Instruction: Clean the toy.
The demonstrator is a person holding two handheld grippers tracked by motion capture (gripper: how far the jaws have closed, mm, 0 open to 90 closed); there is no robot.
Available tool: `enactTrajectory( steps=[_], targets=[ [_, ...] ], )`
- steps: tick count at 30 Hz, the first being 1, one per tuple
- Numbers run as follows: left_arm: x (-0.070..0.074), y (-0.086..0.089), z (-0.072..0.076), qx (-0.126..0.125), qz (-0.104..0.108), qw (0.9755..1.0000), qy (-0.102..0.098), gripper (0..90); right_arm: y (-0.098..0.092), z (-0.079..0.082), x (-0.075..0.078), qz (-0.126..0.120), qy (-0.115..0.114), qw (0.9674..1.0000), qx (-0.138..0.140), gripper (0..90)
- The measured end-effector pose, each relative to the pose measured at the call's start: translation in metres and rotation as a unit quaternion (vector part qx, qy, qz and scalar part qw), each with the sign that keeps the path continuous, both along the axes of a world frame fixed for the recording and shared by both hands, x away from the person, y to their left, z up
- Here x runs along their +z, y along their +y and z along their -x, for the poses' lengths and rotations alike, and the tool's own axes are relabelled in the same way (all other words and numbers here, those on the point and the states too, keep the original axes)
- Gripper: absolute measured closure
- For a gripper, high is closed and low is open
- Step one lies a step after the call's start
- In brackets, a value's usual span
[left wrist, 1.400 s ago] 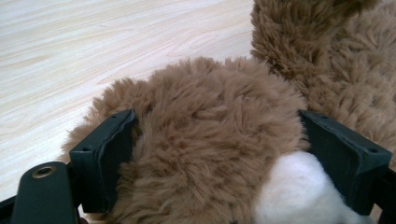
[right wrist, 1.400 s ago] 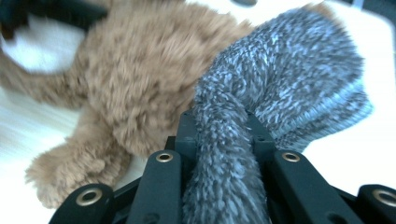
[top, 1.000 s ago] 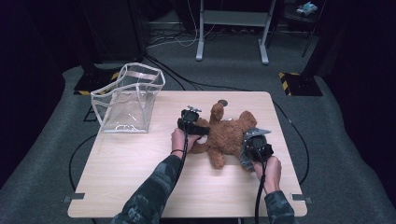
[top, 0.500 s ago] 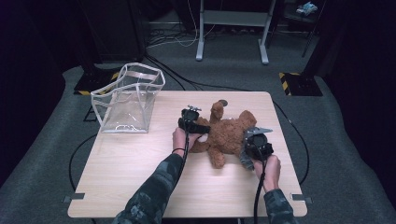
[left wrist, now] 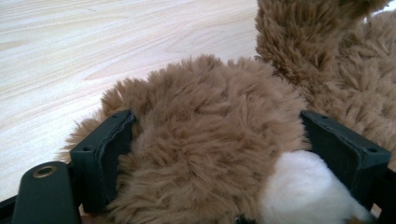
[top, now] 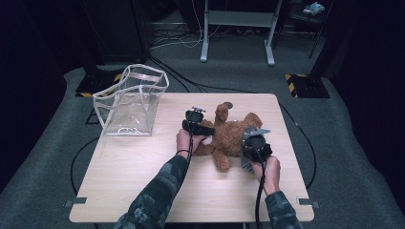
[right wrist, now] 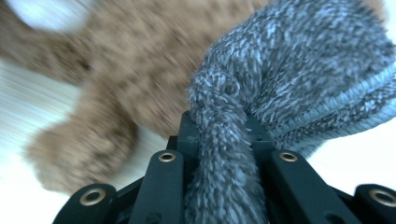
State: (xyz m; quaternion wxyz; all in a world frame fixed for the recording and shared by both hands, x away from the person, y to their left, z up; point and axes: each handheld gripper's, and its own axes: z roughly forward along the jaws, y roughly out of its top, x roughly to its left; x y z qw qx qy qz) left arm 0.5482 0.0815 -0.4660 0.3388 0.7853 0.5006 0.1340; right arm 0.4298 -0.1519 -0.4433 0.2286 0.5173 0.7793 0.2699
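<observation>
Grey, fuzzy cloth (right wrist: pixel 261 93) is pinched tight in our right tool (right wrist: pixel 224 140), its jaws nearly together on a bunched fold of the fabric. We judge this grip lets us drag the cloth across the plush bear (top: pixel 229 136), which lies on its back at about the middle of the tabletop (top: pixel 143 181), a little toward three o'clock. Our left tool (left wrist: pixel 210 154) stands wide, its two pads pressing the brown fur of one bear limb from both sides; we take it that this hold pins the toy so it cannot slide while the cloth works on it. In the high view the left tool (top: pixel 198 125) sits at the bear's nine o'clock and the right tool (top: pixel 255 145) at its four o'clock. Well apart, at the tabletop's ten o'clock corner, a clear plastic bag (top: pixel 131 102) stands upright and open.
</observation>
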Motion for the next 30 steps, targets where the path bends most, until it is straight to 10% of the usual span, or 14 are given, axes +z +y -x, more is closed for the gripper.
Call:
enactTrajectory(
  steps=[8, 15, 19, 30],
  targets=[
    [0.0, -0.002, 0.0, 0.005, -0.006, 1.0, 0.001, 15.5, -0.042, 0.015, -0.01, 0.006, -0.005, 0.9988, -0.049, 74.8],
    [0.0, -0.005, 0.0, 0.013, -0.008, 0.9999, -0.001, 15.5, -0.011, 0.021, 0.022, -0.026, -0.06, 0.9978, 0.013, 74.8],
    [0.001, -0.003, -0.001, 0.006, -0.012, 0.9999, 0.004, 15.5, 0.001, 0.011, 0.003, -0.012, -0.033, 0.9993, 0.015, 75.1],
    [0.001, -0.006, -0.002, 0.012, -0.016, 0.9998, 0.006, 15.5, -0.046, 0.034, -0.025, 0.009, -0.013, 0.9988, -0.046, 75.5]
  ],
)
